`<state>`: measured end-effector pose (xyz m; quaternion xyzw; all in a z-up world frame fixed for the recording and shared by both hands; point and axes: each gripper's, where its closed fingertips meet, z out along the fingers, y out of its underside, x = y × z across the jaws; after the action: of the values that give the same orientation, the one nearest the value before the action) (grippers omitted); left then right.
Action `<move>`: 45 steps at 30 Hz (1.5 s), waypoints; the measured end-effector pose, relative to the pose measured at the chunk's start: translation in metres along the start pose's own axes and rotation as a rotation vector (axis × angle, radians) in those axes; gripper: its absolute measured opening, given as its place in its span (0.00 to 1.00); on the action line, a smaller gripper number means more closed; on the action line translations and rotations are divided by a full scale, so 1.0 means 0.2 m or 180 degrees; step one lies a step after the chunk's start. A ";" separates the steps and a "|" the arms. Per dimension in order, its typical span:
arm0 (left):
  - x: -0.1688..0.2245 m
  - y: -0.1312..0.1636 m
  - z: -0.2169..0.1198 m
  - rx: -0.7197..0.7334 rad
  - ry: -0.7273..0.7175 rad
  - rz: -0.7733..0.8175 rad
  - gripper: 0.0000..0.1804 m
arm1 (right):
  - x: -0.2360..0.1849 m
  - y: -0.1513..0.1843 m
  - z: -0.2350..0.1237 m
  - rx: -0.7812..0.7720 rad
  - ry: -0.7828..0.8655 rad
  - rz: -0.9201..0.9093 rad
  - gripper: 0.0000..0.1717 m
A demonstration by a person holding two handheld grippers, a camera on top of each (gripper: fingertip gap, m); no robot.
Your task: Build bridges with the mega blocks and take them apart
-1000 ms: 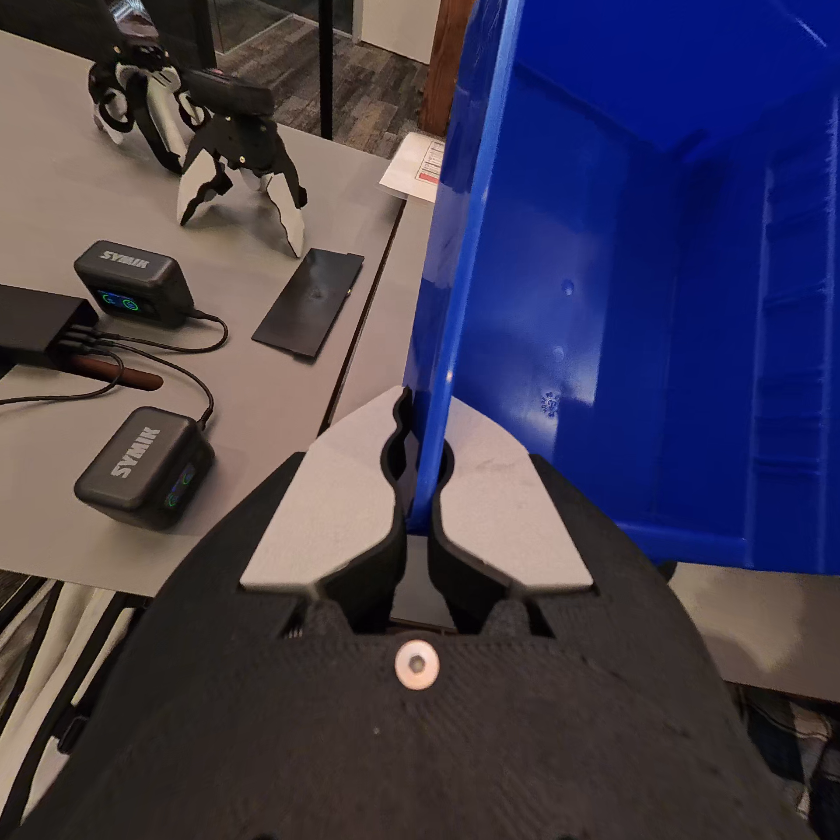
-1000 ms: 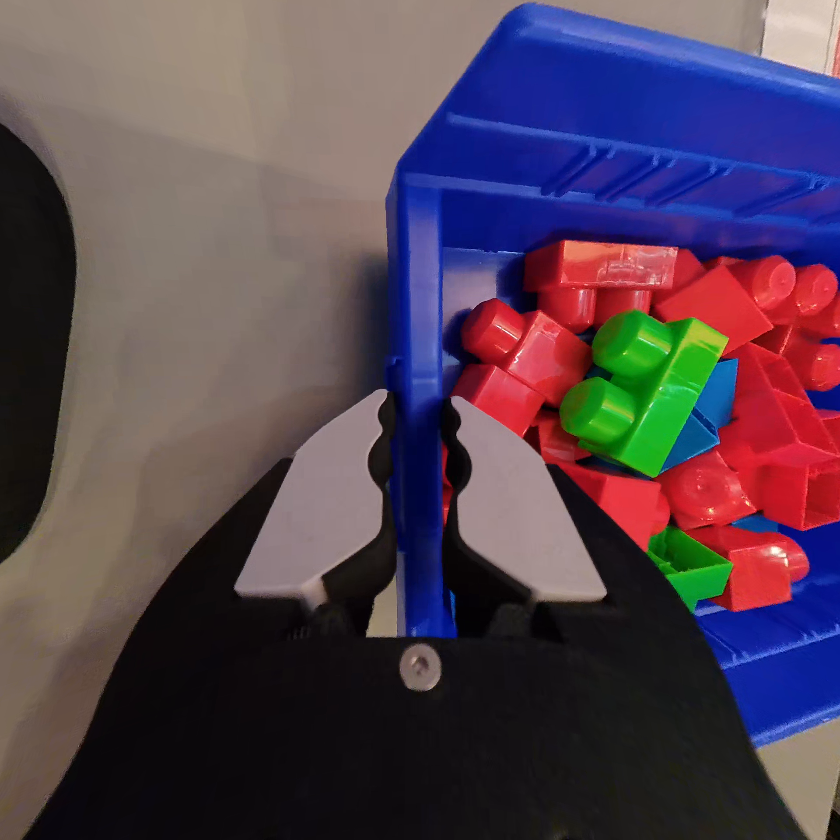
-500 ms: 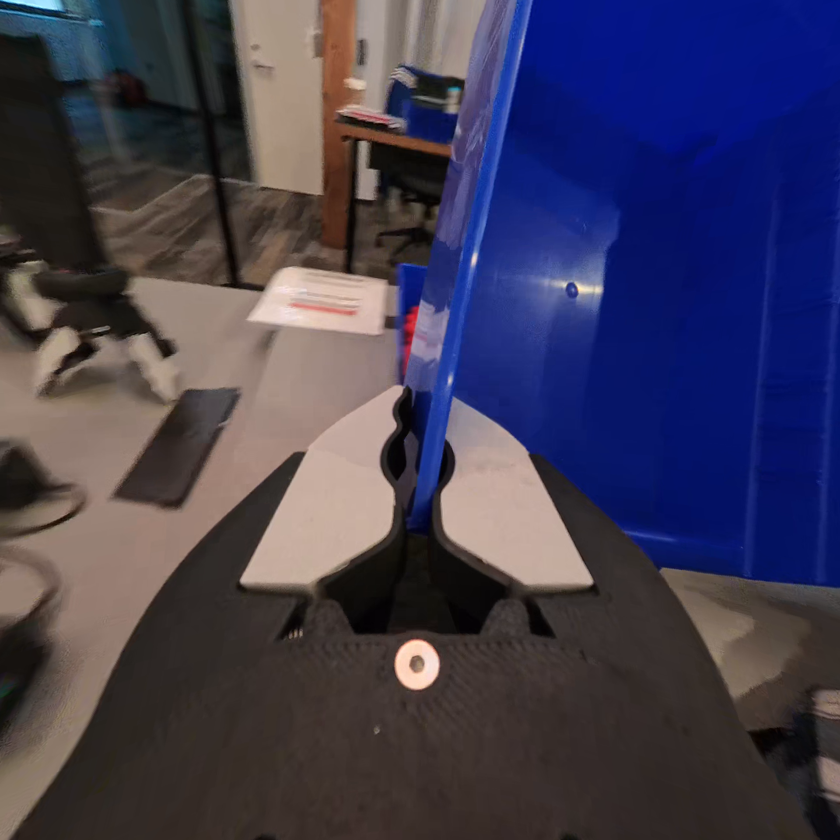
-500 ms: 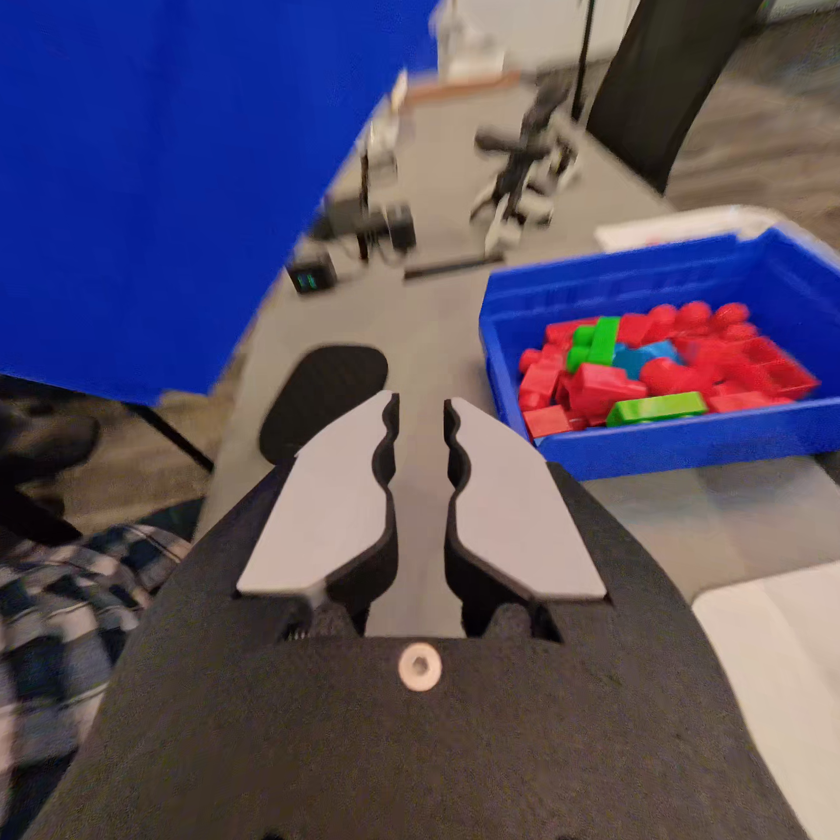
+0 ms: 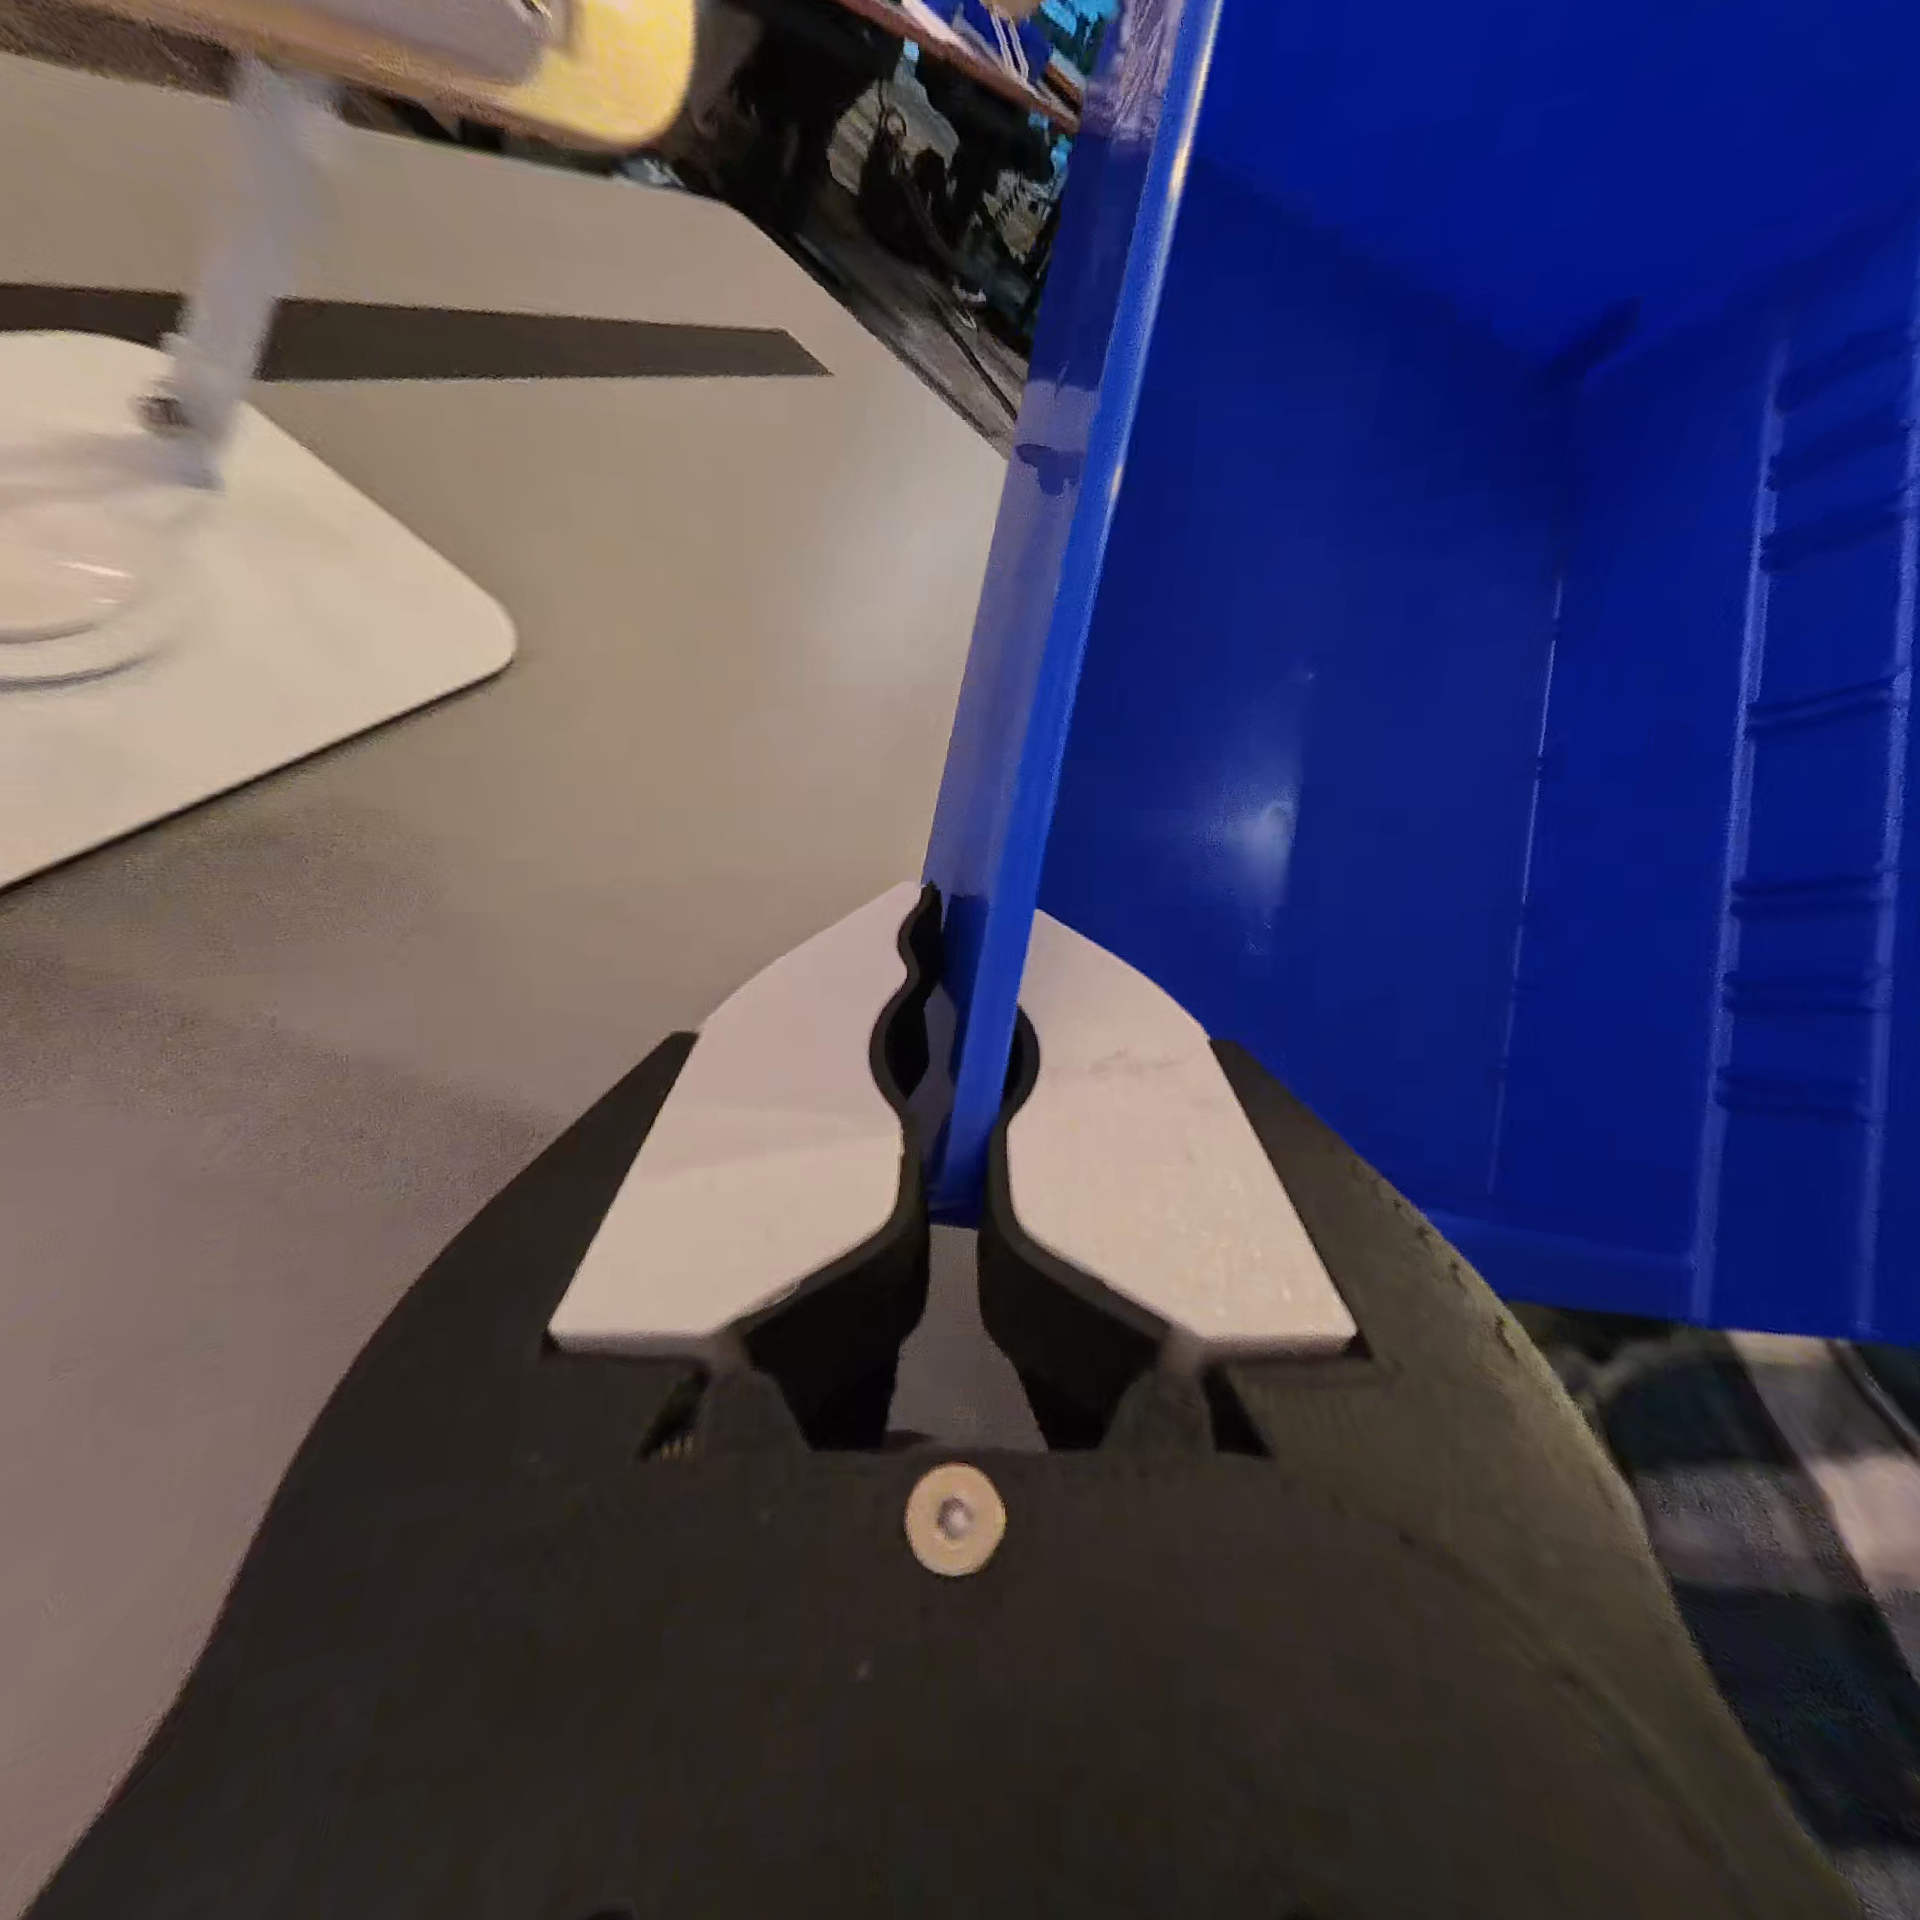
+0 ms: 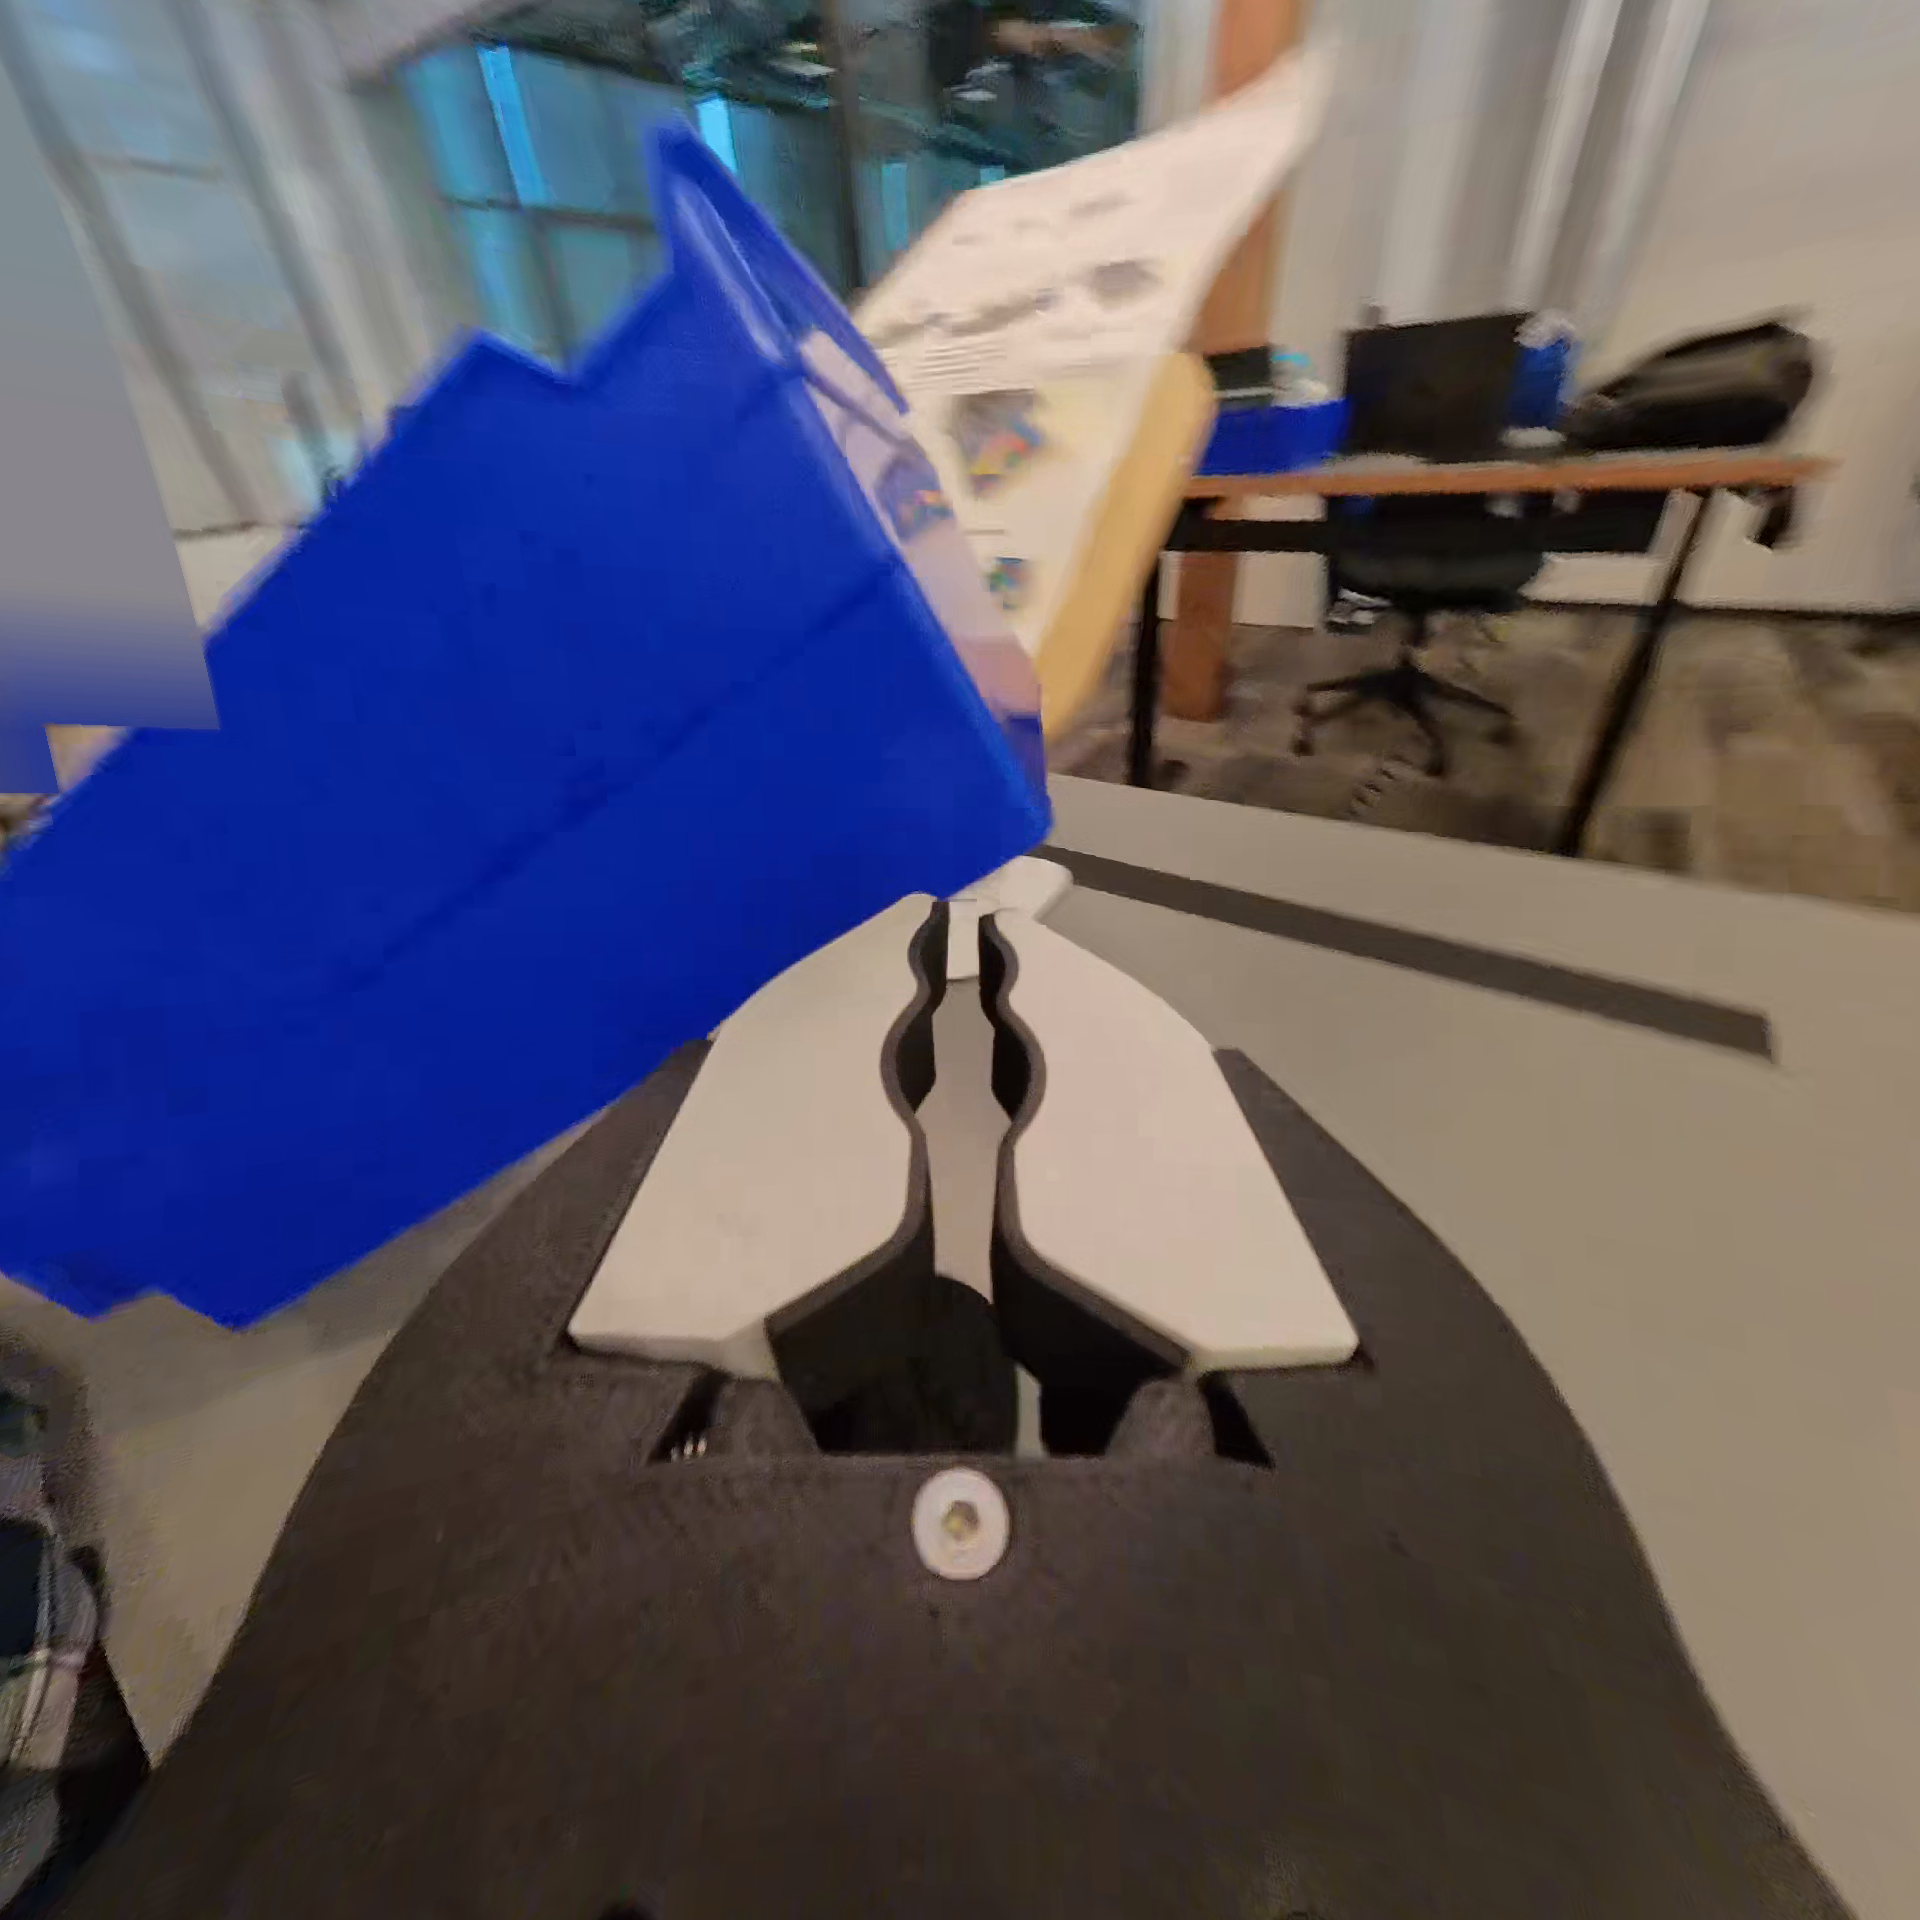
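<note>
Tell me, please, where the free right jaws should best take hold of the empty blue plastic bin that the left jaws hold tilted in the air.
Probably the thin side wall of the blue plastic bin, at its open rim, opposite the left jaws, which already pinch such a wall edge-on. The right jaws should come from the open side, one finger inside, one outside; the walls are flat and thin.

I am in an office: beyond my grey bench point(image 6: 1455, 1039) stands a wood-topped desk point(image 6: 1507, 480) on black legs with a black swivel chair point(image 6: 1423, 582) under it, a dark monitor point(image 6: 1434, 379) on top, patterned carpet point(image 6: 1766, 727), and tall windows point(image 6: 499, 208) behind.
</note>
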<state>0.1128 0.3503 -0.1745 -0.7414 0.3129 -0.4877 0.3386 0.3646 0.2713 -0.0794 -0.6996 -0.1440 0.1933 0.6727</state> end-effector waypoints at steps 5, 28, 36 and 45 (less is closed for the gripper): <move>0.00 -0.05 0.51 -0.0010 0.0000 -0.0133 0.02 | 0.14 0.06 -0.19 0.0437 0.0118 0.0671 0.09; -0.11 -0.14 1.24 0.0064 -0.0660 -0.0751 0.56 | 0.77 0.74 0.42 -0.1974 0.0065 0.1287 0.60; 0.03 -0.21 1.41 0.0224 -0.0446 -0.1096 0.81 | 1.06 0.73 0.55 -0.2402 -0.0498 0.1151 0.55; 0.06 -0.23 1.52 0.0254 -0.0067 -0.1165 0.69 | 1.30 0.73 0.61 -0.2487 -0.0341 0.1057 0.51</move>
<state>0.4078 0.4266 -0.2216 -0.7769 0.1496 -0.5453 0.2767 0.5285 0.4915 -0.2482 -0.9045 -0.1266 0.2659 0.3084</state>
